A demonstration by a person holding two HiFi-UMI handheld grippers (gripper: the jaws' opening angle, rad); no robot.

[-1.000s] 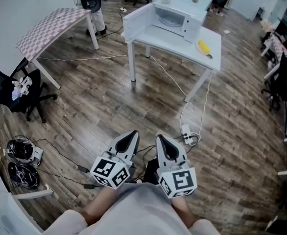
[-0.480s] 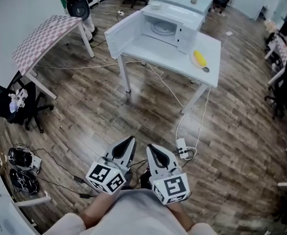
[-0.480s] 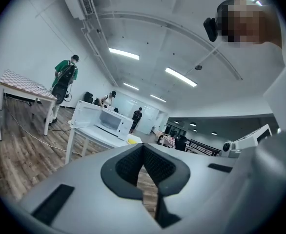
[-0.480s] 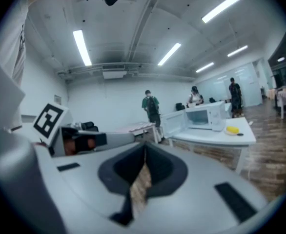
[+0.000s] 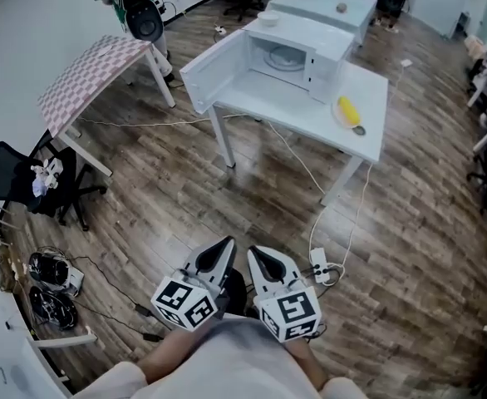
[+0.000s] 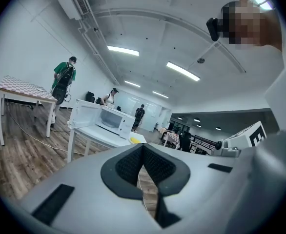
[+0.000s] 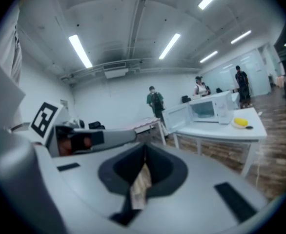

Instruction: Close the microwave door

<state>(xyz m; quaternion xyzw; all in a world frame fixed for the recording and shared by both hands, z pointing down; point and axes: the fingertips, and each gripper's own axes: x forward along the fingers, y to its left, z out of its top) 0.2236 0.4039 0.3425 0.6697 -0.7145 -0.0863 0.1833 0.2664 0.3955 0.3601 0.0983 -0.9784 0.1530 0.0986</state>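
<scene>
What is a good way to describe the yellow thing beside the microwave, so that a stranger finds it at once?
Find the white table bearing a microwave with its door open. Right of the microwave lies a yellow object, the only brightly coloured thing on that table.

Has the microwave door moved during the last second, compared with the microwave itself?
No. The microwave door still stands swung wide open at the left of the microwave, at the same angle as before. Only the view itself has shifted.
</scene>
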